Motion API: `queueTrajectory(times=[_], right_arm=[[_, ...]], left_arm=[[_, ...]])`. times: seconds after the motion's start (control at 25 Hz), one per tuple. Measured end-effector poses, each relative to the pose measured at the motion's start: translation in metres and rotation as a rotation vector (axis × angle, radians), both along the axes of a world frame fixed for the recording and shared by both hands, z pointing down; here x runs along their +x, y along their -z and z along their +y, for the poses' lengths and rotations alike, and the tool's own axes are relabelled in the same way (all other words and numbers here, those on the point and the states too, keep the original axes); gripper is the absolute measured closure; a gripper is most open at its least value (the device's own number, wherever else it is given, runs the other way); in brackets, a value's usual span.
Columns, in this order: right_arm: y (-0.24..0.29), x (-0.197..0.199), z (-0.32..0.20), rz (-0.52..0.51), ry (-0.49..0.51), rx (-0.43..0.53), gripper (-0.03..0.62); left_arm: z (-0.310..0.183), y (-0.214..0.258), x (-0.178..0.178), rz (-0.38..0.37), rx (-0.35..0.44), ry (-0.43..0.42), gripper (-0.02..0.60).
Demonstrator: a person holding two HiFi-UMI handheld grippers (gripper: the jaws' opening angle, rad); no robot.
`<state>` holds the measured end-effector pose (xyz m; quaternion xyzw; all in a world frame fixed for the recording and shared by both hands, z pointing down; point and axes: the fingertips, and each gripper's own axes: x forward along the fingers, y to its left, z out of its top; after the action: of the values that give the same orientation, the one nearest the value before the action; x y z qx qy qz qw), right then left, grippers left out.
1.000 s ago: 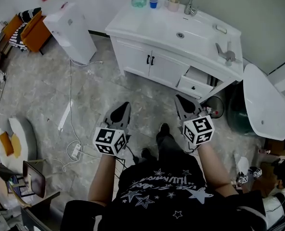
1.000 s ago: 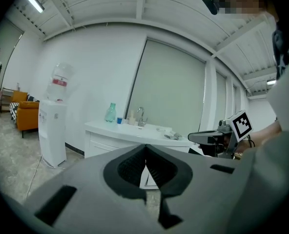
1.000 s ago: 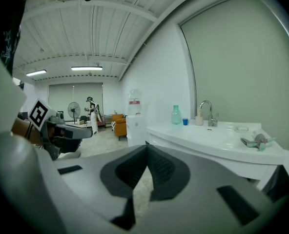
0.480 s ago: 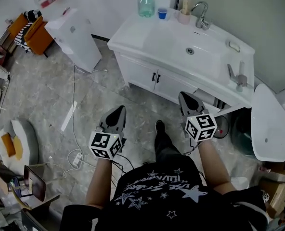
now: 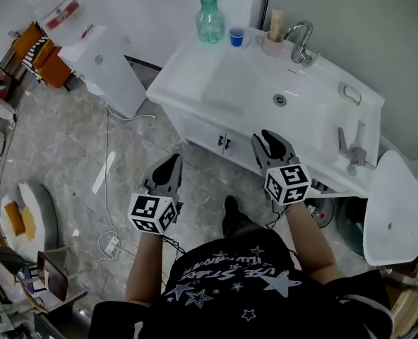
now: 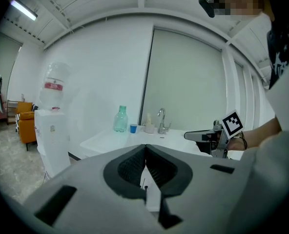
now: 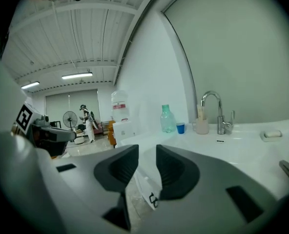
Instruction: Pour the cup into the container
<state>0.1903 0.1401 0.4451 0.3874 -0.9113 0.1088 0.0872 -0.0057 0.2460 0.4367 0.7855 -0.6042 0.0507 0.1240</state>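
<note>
A small blue cup (image 5: 236,37) stands at the back of the white vanity top (image 5: 195,69), between a green bottle (image 5: 209,18) and a beige container (image 5: 272,43) beside the faucet (image 5: 302,42). My left gripper (image 5: 174,159) hangs over the floor in front of the cabinet, jaws shut and empty. My right gripper (image 5: 269,137) is at the vanity's front edge, well short of the cup; its jaws are opening with nothing between them. The left gripper view shows the cup (image 6: 133,128) far ahead of the shut left gripper (image 6: 145,150). The right gripper view shows the cup (image 7: 180,127) beyond the parted right gripper (image 7: 147,152).
The sink basin (image 5: 279,99) lies right of the cup. A white water dispenser (image 5: 103,62) stands left of the vanity, with orange seats (image 5: 36,48) behind it. Cables (image 5: 110,217) trail on the floor. A white oval lid (image 5: 392,207) is at the far right.
The person has stepped toward the vanity, so both grippers are nearer to it. The right gripper's jaws have parted slightly; the left gripper stays shut.
</note>
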Motion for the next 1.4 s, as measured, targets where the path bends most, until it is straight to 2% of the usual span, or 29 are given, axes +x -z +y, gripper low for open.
queueTrajectory(times=[0.2, 0.64, 0.88, 1.0, 1.12, 1.4], right_arm=[[-0.005, -0.003, -0.042, -0.007, 0.025, -0.009, 0.435], [-0.016, -0.012, -0.098, -0.049, 0.060, -0.043, 0.179], [-0.029, -0.027, -0.112, -0.033, 0.069, -0.070, 0.148], [-0.031, -0.029, -0.128, 0.006, 0.022, -0.044, 0.142], [-0.030, -0.026, -0.152, 0.035, -0.049, -0.008, 0.143], [-0.037, -0.036, -0.214, 0.085, -0.141, -0.020, 0.143]], left_arm=[[-0.042, 0.002, 0.001, -0.012, -0.001, 0.021, 0.569], [-0.094, 0.007, -0.010, -0.028, 0.007, 0.094, 0.569], [-0.105, 0.004, -0.026, -0.034, -0.004, 0.121, 0.569], [-0.119, 0.001, -0.040, -0.028, -0.007, 0.123, 0.569], [-0.146, -0.003, -0.052, -0.021, -0.006, 0.097, 0.569], [-0.234, -0.001, -0.086, -0.028, 0.001, 0.008, 0.569]])
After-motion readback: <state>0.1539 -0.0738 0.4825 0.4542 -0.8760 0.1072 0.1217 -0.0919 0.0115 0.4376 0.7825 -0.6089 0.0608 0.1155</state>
